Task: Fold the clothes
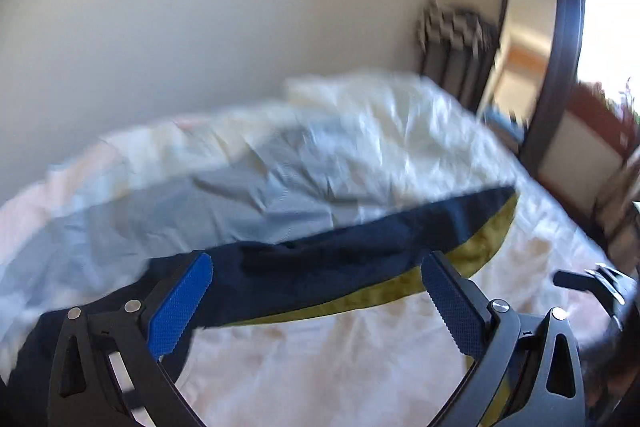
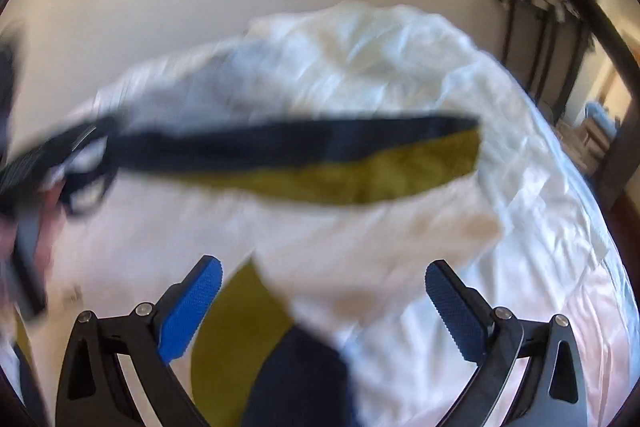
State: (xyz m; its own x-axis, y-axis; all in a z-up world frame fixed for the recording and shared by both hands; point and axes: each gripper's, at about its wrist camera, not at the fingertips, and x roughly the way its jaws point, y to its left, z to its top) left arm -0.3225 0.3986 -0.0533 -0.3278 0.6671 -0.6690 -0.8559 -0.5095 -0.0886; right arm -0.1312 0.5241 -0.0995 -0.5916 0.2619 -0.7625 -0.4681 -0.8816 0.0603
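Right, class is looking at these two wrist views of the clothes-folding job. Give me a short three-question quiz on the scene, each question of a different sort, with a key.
1. True or false: both the left gripper and the right gripper have their jaws spread open.
2. Multiple choice: the garment on the bed is navy and which other colour? A red, B olive-yellow, C pink.
3. Fill the gap: the bed is covered by a wrinkled ___ sheet.

Key: 1 true; nothing is clamped between either pair of jaws. 2 B; the olive-yellow shows along the garment's lower edge. 3 white.
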